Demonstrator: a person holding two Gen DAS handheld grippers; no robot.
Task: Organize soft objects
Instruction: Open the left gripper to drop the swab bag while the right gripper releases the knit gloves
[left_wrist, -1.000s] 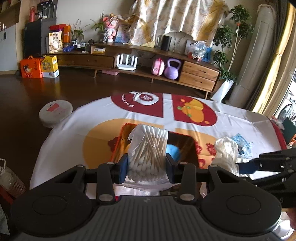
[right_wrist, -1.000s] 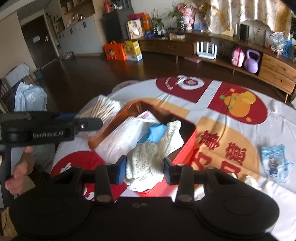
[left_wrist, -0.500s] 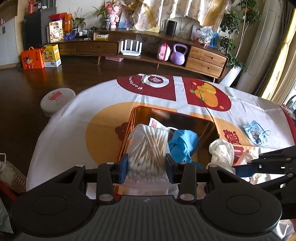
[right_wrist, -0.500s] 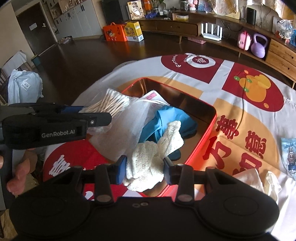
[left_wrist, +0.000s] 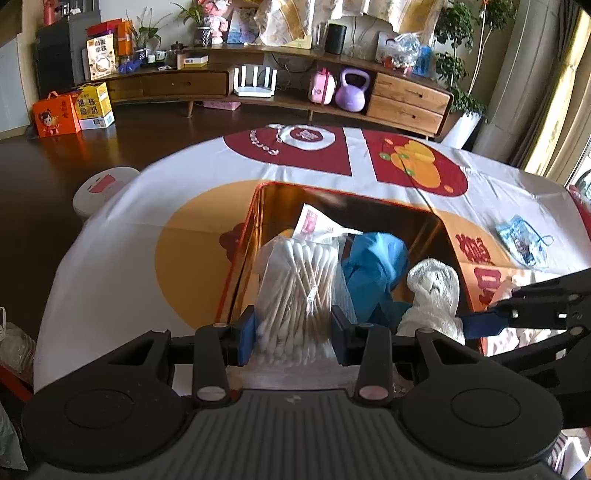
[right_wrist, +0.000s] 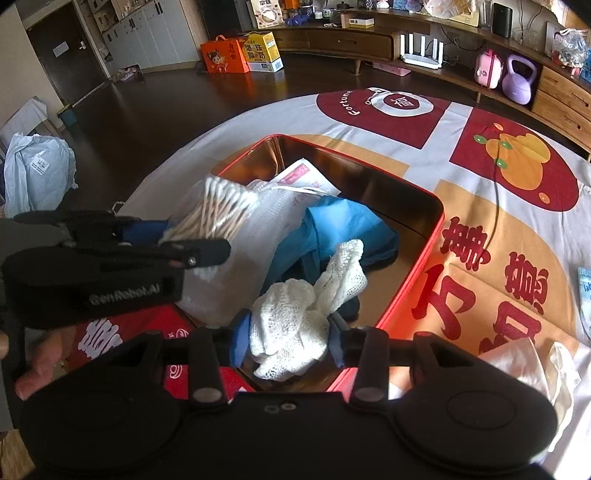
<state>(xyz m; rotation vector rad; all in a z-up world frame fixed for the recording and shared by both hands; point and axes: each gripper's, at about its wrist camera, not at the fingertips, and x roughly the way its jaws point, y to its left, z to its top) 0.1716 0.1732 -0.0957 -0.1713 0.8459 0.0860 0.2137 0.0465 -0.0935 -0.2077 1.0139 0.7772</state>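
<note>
1. Left wrist view: the left gripper (left_wrist: 293, 328) has its fingers pinching a clear bag of cotton swabs (left_wrist: 299, 291), held upright over the near-left corner of an open red tin box (left_wrist: 255, 236), apparently so it can be dropped inside.
2. Same view: the box stands on a table under a red, white and orange tablecloth (left_wrist: 147, 221). It already holds a blue cloth (left_wrist: 373, 266) and a white packet with pink print (left_wrist: 314, 225), suggesting soft things are being gathered here.
3. Same view: a child's face mask (left_wrist: 521, 243) lies on the cloth to the right, well apart from the box, probably not yet sorted.
4. Right wrist view: the right gripper (right_wrist: 288, 338) has its fingers clamped on a bunched white mesh cloth (right_wrist: 303, 314), held above the box's near edge (right_wrist: 410, 291), beside the blue cloth.
5. Same view: the left gripper (right_wrist: 192, 240) enters from the left with the swabs pointing over the box. Crumpled cream material (right_wrist: 528, 365) rests on the table outside the box at right.
</note>
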